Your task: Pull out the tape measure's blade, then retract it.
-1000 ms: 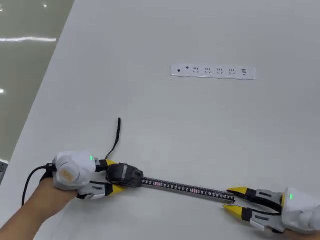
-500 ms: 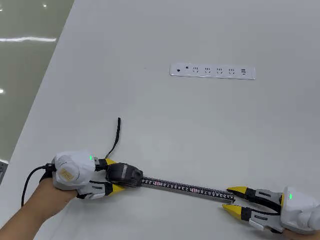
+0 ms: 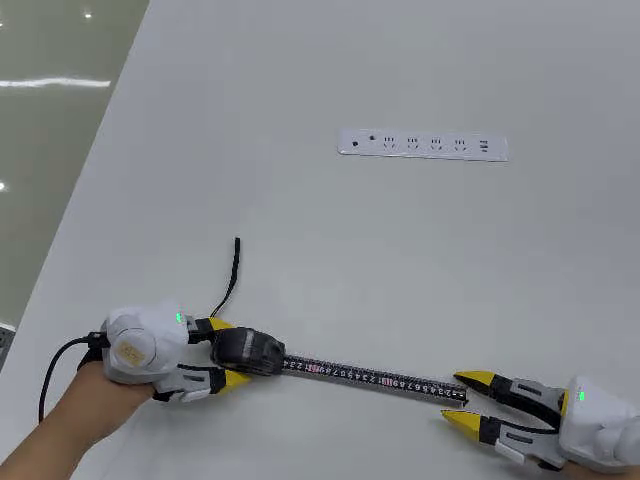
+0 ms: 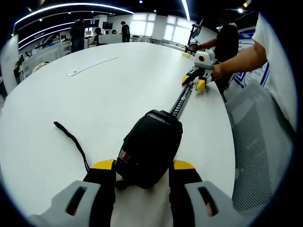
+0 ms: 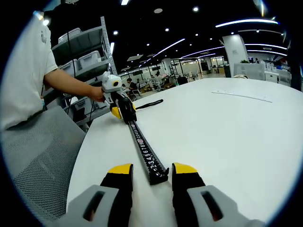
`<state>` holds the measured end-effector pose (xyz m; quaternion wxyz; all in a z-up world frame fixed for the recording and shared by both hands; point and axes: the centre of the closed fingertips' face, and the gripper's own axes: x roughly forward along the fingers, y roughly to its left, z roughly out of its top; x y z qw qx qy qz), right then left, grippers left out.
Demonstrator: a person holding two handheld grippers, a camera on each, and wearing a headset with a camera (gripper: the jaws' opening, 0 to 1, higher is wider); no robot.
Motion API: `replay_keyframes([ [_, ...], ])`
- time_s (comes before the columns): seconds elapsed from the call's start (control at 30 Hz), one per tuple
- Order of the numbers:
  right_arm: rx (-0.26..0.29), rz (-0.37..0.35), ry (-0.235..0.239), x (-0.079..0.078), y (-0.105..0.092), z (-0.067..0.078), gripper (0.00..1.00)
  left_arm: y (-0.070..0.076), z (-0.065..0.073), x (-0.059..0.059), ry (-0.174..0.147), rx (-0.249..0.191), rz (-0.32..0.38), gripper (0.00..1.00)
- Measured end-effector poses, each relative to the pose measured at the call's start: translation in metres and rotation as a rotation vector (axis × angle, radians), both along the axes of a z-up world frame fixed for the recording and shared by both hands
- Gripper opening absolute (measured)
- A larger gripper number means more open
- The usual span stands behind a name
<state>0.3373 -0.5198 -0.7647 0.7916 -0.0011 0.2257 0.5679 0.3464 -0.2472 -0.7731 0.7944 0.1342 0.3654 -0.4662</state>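
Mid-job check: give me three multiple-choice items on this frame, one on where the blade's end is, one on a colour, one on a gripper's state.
1. The blade ends: A between the right gripper jaws; B under the power strip; C off the table.
2. The tape measure case is: A red; B black; C white.
3. The left gripper is: A open; B shut on the case; C lifted away.
Answers: A, the end sits in the gap between them; B, its shell is dark; B, both jaws press its sides.
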Motion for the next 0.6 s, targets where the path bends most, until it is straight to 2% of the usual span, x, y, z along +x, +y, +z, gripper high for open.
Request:
replay_keyframes([
  [0.4,0.019,-0.046,0.013,0.0013,-0.0026,0.0028,0.41,-0.0018,0.0037,-0.0002,-0.002,-0.017,0.034,0.51],
  [0.6,0.031,-0.062,0.018,0.0013,-0.0033,0.0055,0.41,-0.0015,0.0054,-0.0005,-0.004,-0.016,0.055,0.54],
])
